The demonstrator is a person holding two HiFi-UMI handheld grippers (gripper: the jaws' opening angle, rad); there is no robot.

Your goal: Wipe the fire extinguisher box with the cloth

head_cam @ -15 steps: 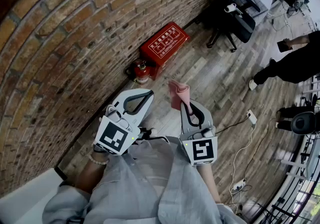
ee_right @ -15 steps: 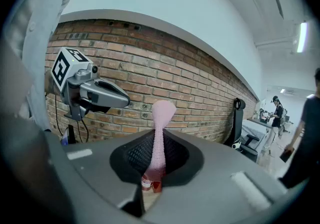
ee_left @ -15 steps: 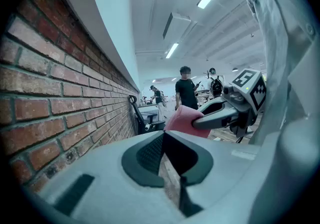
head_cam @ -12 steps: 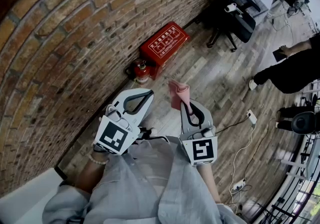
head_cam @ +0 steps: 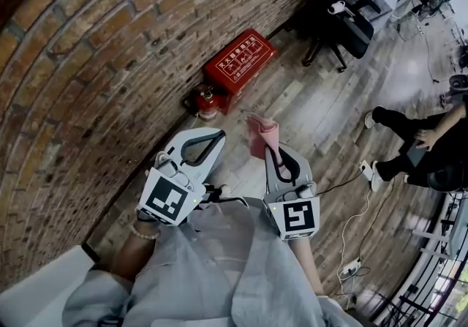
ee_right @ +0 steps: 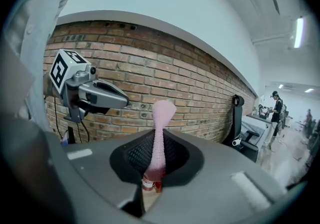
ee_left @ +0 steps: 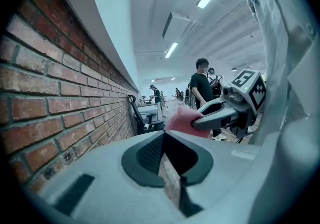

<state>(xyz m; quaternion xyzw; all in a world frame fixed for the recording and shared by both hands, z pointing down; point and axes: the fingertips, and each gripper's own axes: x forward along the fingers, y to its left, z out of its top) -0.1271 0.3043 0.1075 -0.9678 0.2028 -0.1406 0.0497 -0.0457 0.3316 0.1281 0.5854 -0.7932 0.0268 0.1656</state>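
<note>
The red fire extinguisher box (head_cam: 241,62) lies on the wooden floor against the brick wall, ahead of both grippers. A small red extinguisher (head_cam: 207,102) stands at its near end. My right gripper (head_cam: 269,150) is shut on a pink cloth (head_cam: 262,134) that sticks up past its tips. In the right gripper view the cloth (ee_right: 160,133) runs between the jaws of the right gripper (ee_right: 159,140), with a bit of the extinguisher (ee_right: 150,184) showing below. My left gripper (head_cam: 217,137) is held beside it, shut and empty (ee_left: 163,134). Both are well short of the box.
The brick wall (head_cam: 88,62) runs along the left. A black office chair (head_cam: 344,22) stands past the box. A person in black (head_cam: 417,143) sits or crouches at the right. A white cable and power strip (head_cam: 351,268) lie on the floor at lower right.
The grippers and cloth have barely shifted. The person in black at the right has moved lower in the head view.
</note>
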